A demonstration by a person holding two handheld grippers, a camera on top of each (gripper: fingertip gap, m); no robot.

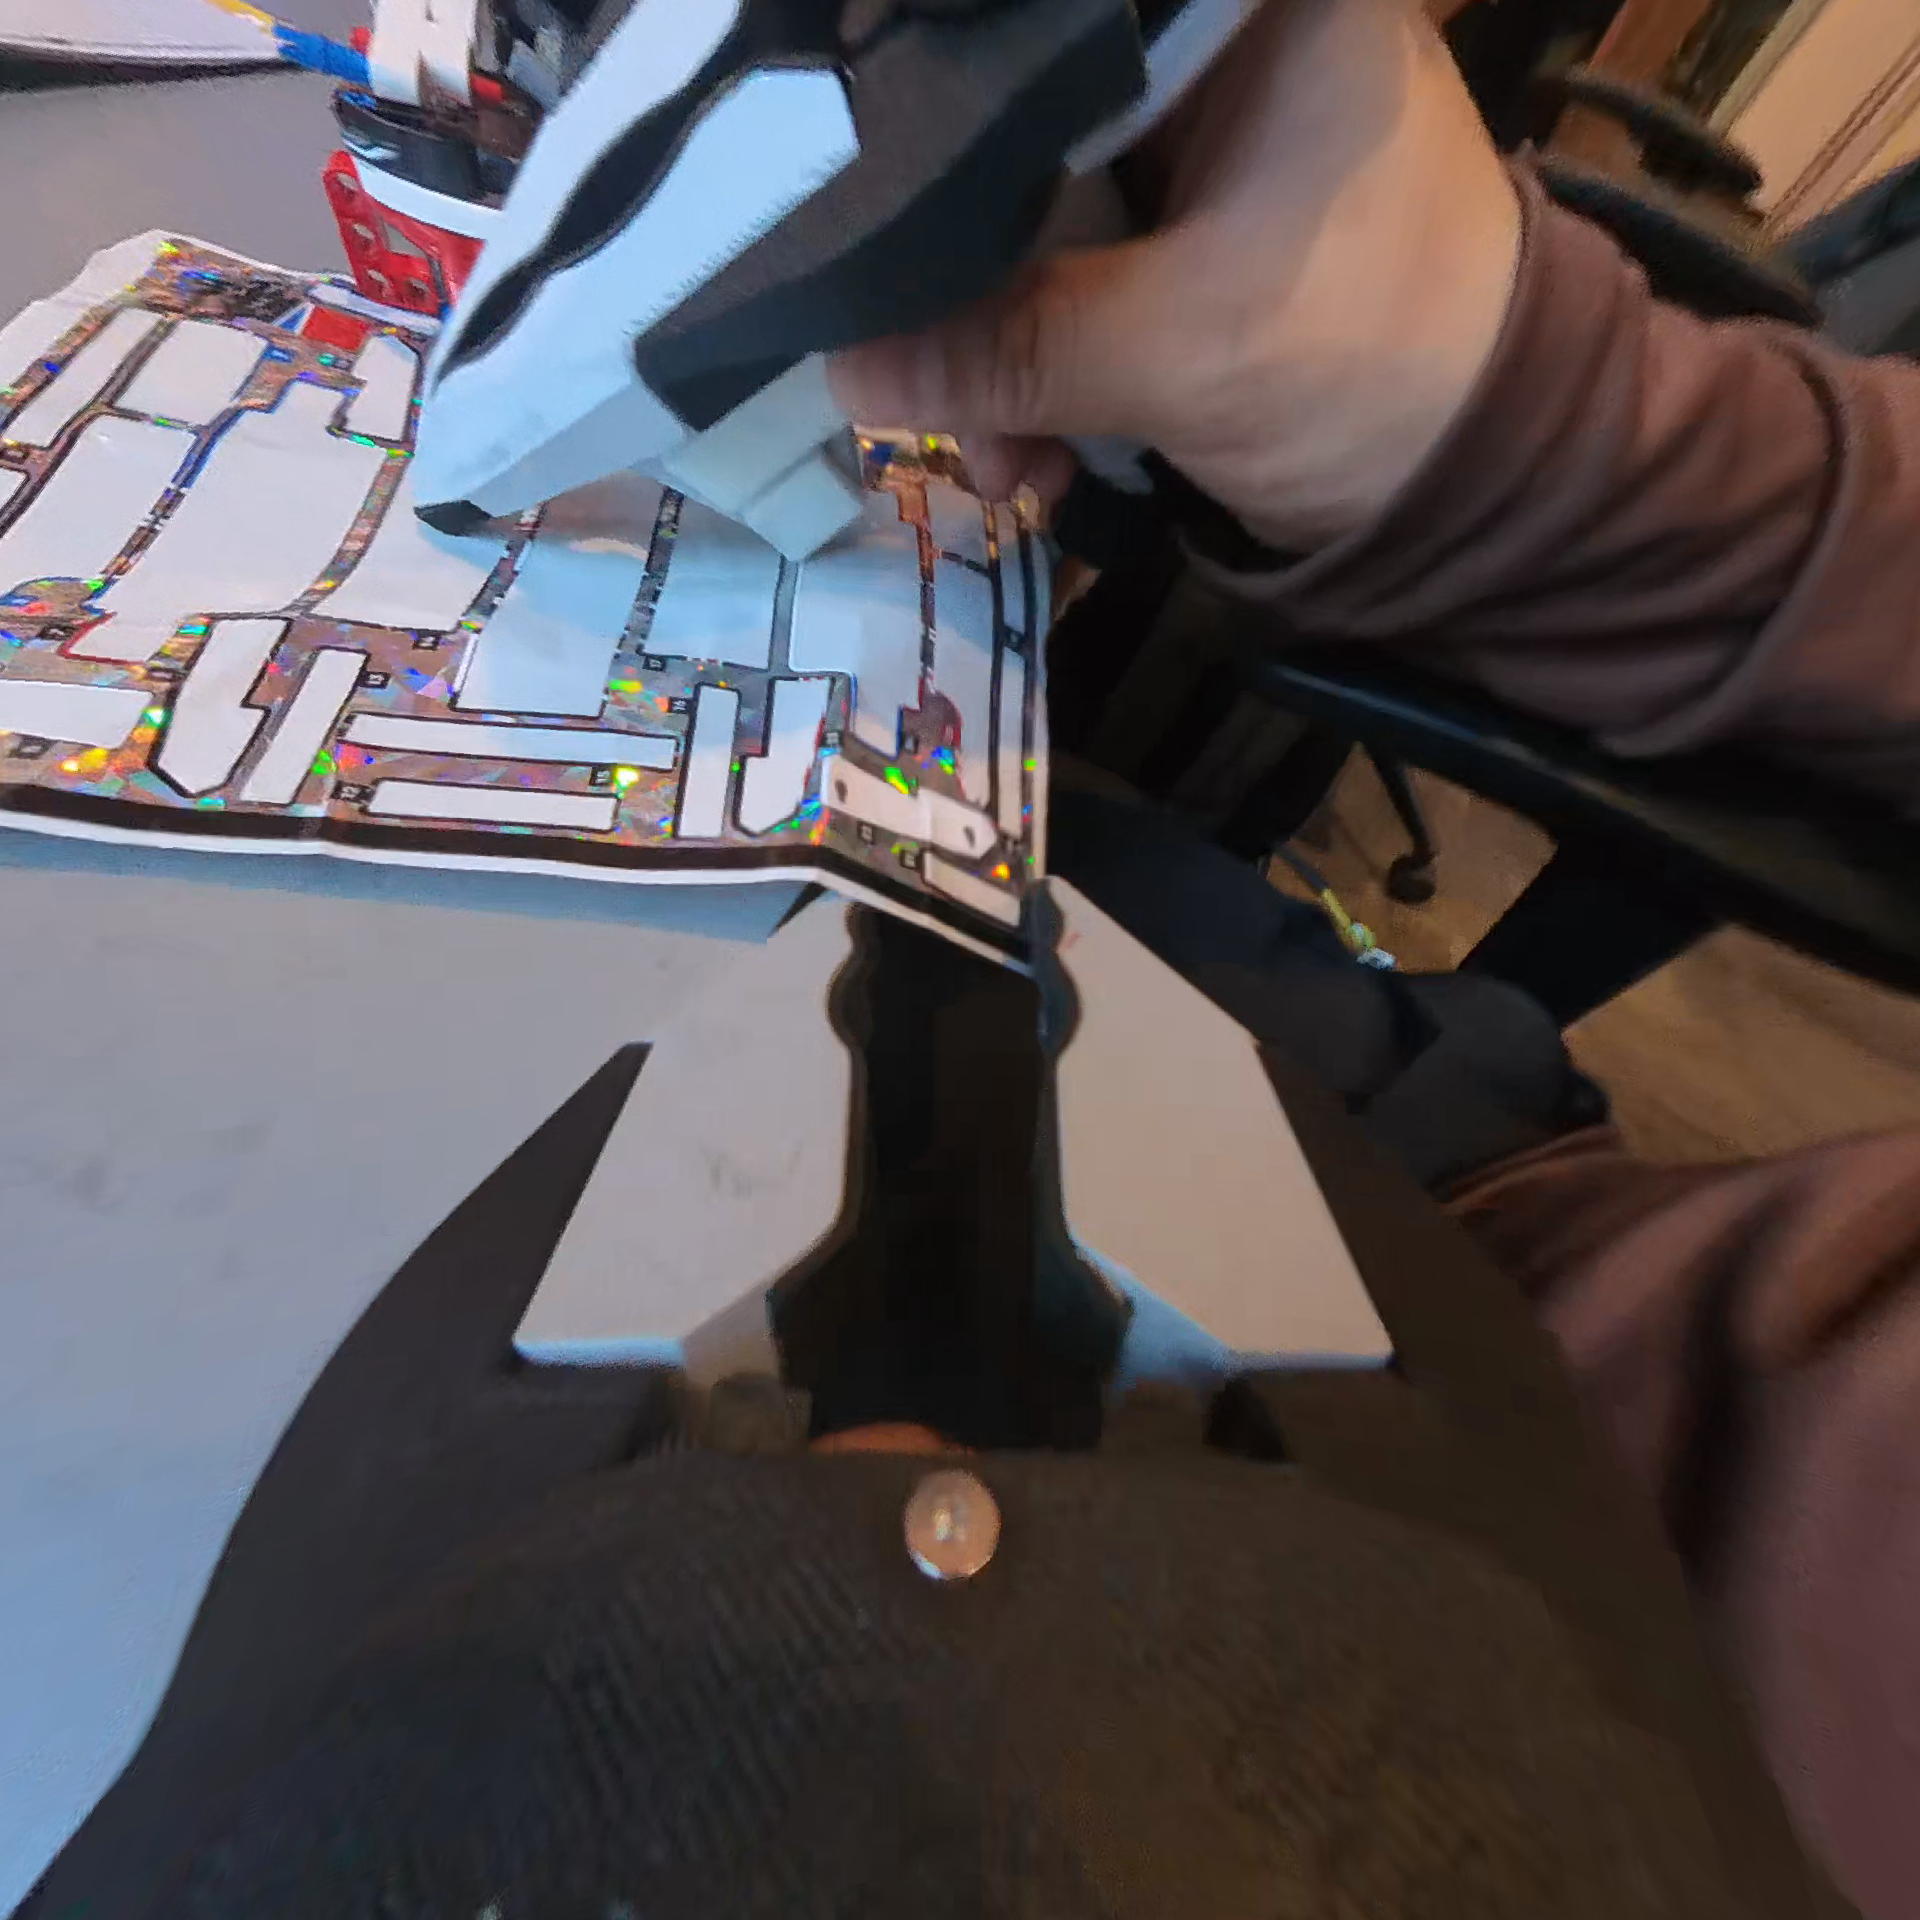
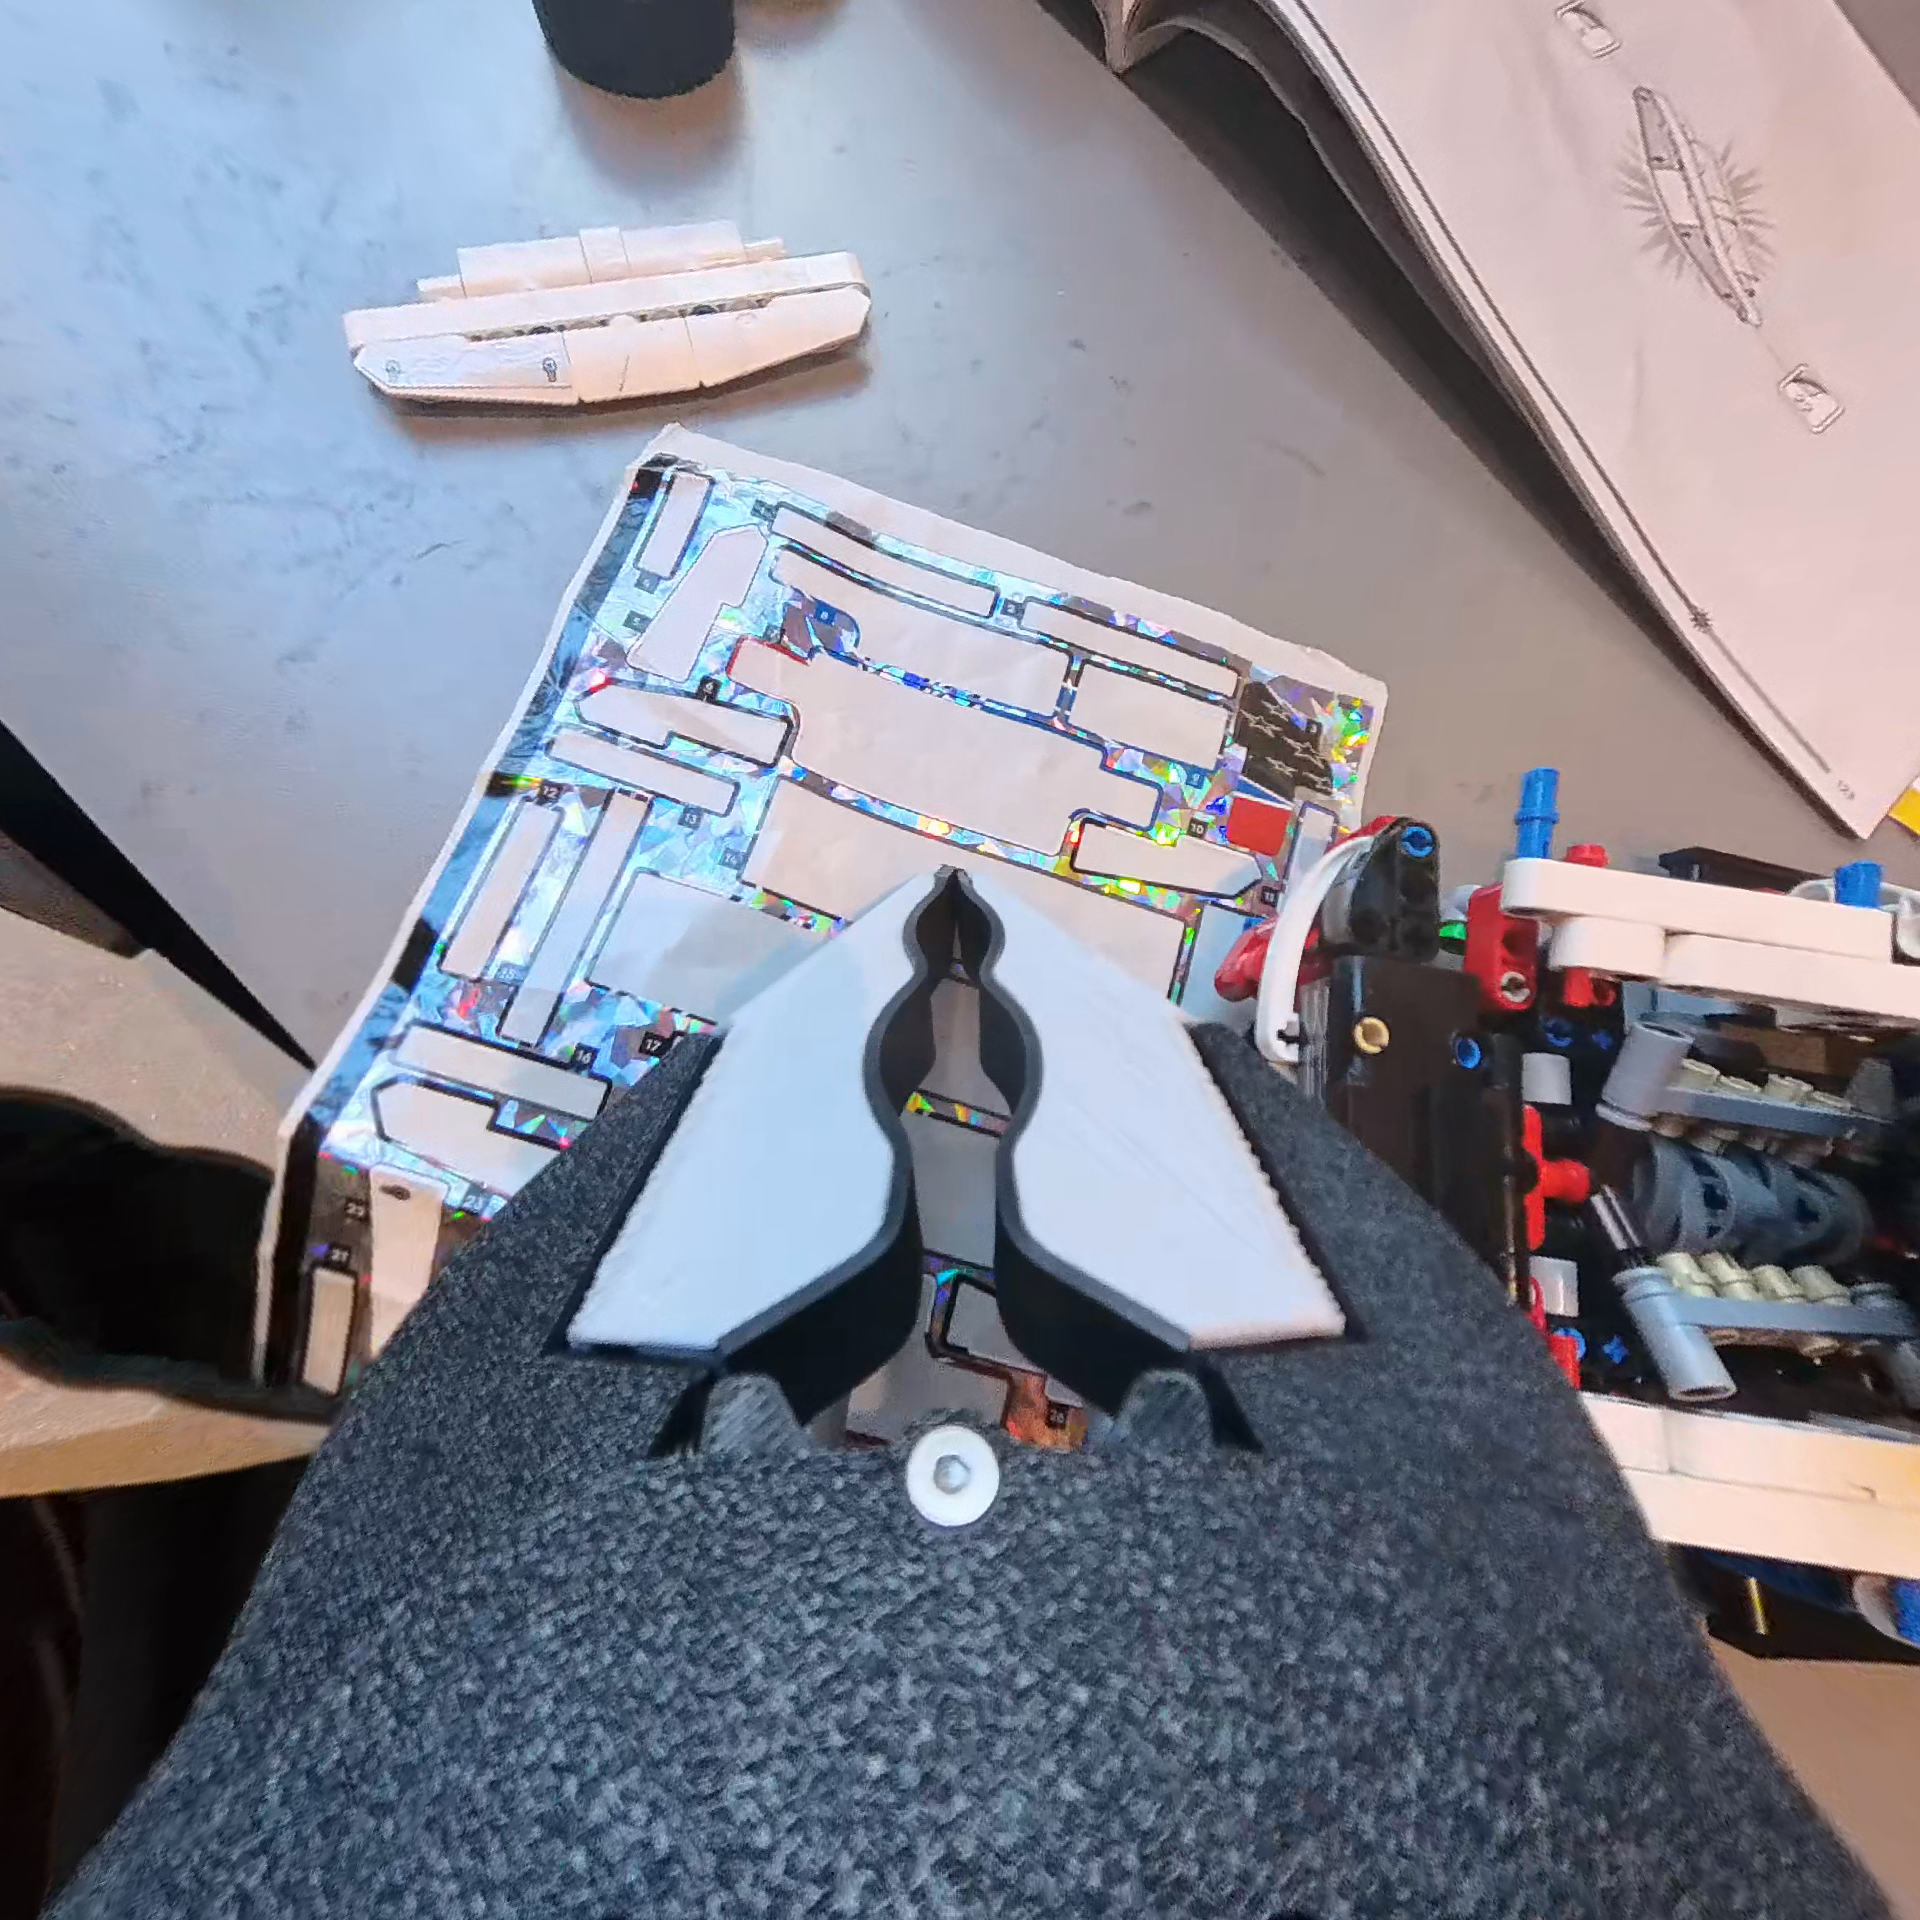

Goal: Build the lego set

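Your left gripper (image 1: 1023,935) pinches the near corner of the holographic sticker sheet (image 1: 540,644), its jaws closed on the edge and lifting that corner slightly off the grey table (image 1: 260,1091), right at the table's edge. Your right gripper (image 2: 951,883) hangs over the same sheet with its tips pressed together; you cannot tell from the right wrist view whether anything thin sits between them. In the left wrist view that gripper leans down onto the middle of the sheet, with your hand (image 1: 1247,343) wrapped around it. Most of the sheet's stickers are already peeled, leaving white blanks; a small red sticker (image 2: 1257,824) remains near the sheet's far right corner. Just beside the sheet's right edge stands the partly built lego model (image 2: 1621,1122), white panels over black, red, blue and grey technic parts. Beyond the sheet's far edge lies a long white lego subassembly (image 2: 608,317), apart from the sheet. Beyond the model the open instruction booklet (image 2: 1558,312) rests on the table, and a black cylinder (image 2: 634,42) stands past the subassembly
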